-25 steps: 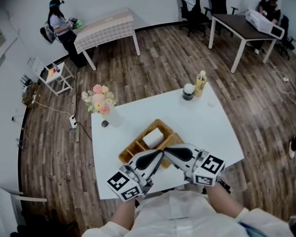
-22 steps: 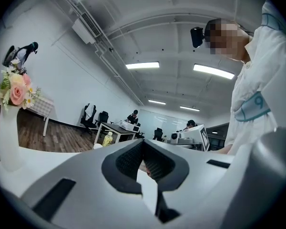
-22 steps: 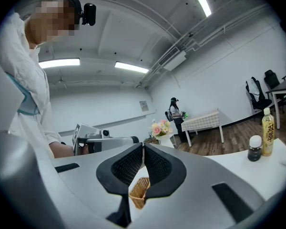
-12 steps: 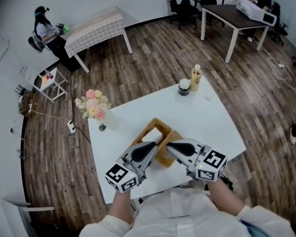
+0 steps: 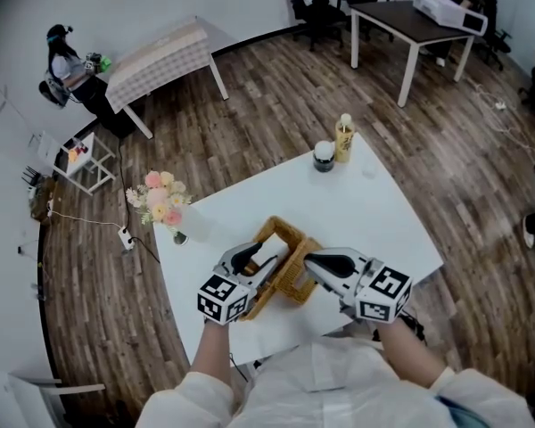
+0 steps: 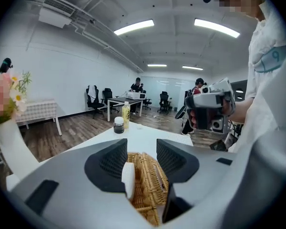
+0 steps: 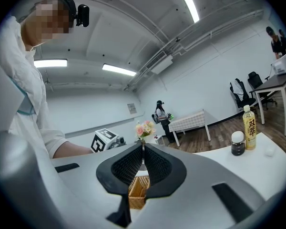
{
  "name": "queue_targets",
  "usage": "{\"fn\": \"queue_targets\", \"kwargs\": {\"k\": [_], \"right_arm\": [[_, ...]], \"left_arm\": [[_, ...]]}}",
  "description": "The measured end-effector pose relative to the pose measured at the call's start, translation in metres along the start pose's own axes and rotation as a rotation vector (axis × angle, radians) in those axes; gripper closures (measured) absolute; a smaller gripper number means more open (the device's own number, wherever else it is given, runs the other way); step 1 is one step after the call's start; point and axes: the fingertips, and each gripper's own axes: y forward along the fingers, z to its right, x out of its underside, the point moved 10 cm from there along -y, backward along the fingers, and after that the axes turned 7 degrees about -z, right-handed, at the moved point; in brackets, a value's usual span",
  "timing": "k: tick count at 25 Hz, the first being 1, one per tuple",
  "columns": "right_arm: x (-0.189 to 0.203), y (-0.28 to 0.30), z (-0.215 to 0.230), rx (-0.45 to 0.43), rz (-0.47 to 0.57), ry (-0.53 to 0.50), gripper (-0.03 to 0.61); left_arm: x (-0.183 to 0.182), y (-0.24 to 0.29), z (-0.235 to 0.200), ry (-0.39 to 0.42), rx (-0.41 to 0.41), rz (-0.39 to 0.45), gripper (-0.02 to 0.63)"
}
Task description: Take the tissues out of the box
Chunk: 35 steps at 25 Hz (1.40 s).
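A woven wicker tissue box (image 5: 294, 276) sits near the front of the white table (image 5: 374, 212), with white tissue (image 5: 268, 249) showing in its top. My left gripper (image 5: 253, 260) is at the box's left side, over the tissue. In the left gripper view its jaws (image 6: 142, 150) are opening, with the wicker box (image 6: 145, 180) in the gap and the tissue's edge (image 6: 127, 179) beside the left pad. No pad presses on either. My right gripper (image 5: 308, 259) is at the box's right side, shut with nothing in it (image 7: 143, 150); the box (image 7: 137, 191) lies below its tips.
A vase of pink flowers (image 5: 161, 200) stands at the table's back left corner. A dark jar (image 5: 323, 156) and a yellow bottle (image 5: 343, 138) stand at the far corner. Beyond are wood floor, other tables, office chairs and a person (image 5: 64, 63).
The left gripper has swung to the box's left side and its jaws have come apart. The right gripper has stayed shut by the box's right side.
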Motion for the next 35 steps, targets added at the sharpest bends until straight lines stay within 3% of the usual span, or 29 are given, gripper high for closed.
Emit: {"fn": "queue_targets", "kwargs": {"k": [11, 18, 28, 35], "right_arm": [[0.004, -0.007, 0.006, 0.011, -0.001, 0.021, 0.545], [0.006, -0.015, 0.010, 0.026, 0.001, 0.030, 0.545], [0.012, -0.029, 0.017, 0.063, 0.003, 0.059, 0.545], [0.018, -0.035, 0.023, 0.083, 0.001, 0.086, 0.545]], "left_arm": [[0.023, 0.037, -0.026, 0.005, -0.012, -0.248, 0.373], [0.032, 0.064, -0.032, 0.076, -0.021, -0.434, 0.344], [0.043, 0.092, -0.042, 0.097, -0.051, -0.618, 0.337], [0.049, 0.110, -0.048, 0.133, -0.052, -0.700, 0.337]]}}
